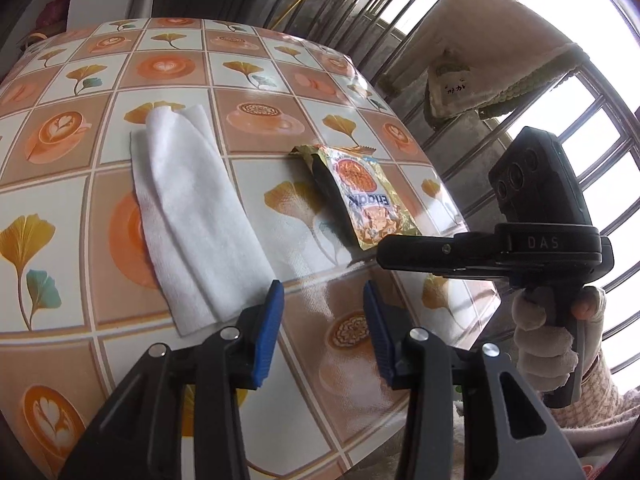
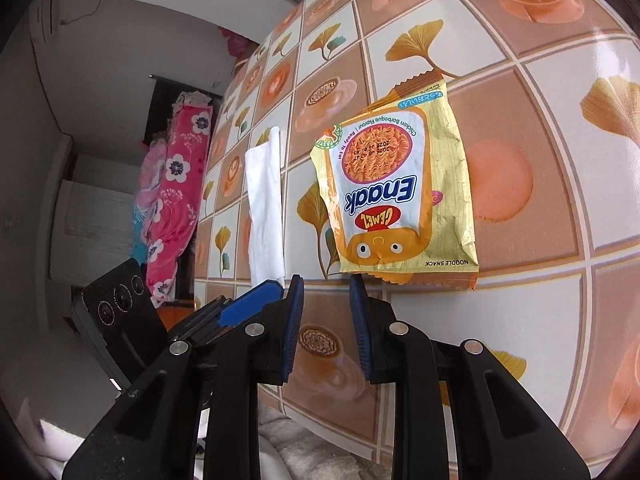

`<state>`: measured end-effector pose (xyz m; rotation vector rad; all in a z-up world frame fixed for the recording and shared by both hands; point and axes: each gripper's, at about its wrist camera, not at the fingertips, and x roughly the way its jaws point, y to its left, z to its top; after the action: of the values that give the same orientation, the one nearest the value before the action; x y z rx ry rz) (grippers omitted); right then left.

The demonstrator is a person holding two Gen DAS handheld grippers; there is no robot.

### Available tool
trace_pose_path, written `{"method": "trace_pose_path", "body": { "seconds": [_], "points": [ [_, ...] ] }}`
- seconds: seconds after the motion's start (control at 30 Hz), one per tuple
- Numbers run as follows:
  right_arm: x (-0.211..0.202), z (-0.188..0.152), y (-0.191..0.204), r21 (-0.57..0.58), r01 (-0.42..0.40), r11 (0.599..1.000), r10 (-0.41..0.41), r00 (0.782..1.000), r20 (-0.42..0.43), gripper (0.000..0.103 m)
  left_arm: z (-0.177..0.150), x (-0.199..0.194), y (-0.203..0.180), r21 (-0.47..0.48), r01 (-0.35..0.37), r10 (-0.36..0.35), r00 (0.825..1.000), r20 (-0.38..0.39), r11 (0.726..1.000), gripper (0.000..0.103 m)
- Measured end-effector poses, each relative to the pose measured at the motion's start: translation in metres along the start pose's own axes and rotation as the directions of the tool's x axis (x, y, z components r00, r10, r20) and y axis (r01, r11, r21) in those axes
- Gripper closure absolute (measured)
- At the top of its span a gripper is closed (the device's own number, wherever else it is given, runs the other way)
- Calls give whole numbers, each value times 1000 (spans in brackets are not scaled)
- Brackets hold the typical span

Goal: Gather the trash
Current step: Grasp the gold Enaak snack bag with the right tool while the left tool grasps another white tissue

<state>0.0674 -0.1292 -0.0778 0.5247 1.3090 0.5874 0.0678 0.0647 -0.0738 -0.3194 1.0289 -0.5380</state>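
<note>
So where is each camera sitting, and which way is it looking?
Left wrist view: sits on the left gripper, looking down over the table at the tissue and snack packet; its open blue fingers show, plus the right gripper in a gloved hand.
Right wrist view: sits on the right gripper, looking down at the snack packet; its open blue fingers show, with the left gripper beside them.
Both share: table, tissue, packet, and each other's gripper.
</note>
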Motion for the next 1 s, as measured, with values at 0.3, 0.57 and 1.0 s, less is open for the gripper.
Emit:
{"method": "trace_pose_path", "body": {
  "seconds": [0.3, 0.57, 1.0],
  "points": [
    [-38, 11, 31, -182, 247, 952, -204, 953, 223, 39, 32, -33, 15, -4, -177, 176, 975, 134, 984, 48],
    [-9, 19, 6, -114, 418, 901, -382, 891, 245, 35, 40, 8, 29, 14, -355, 354, 934, 45, 935, 42],
    [31, 1, 39, -330, 574, 749, -493, 816, 300, 33, 37, 18, 15, 127, -474, 465, 881, 92, 872, 57]
  ]
}}
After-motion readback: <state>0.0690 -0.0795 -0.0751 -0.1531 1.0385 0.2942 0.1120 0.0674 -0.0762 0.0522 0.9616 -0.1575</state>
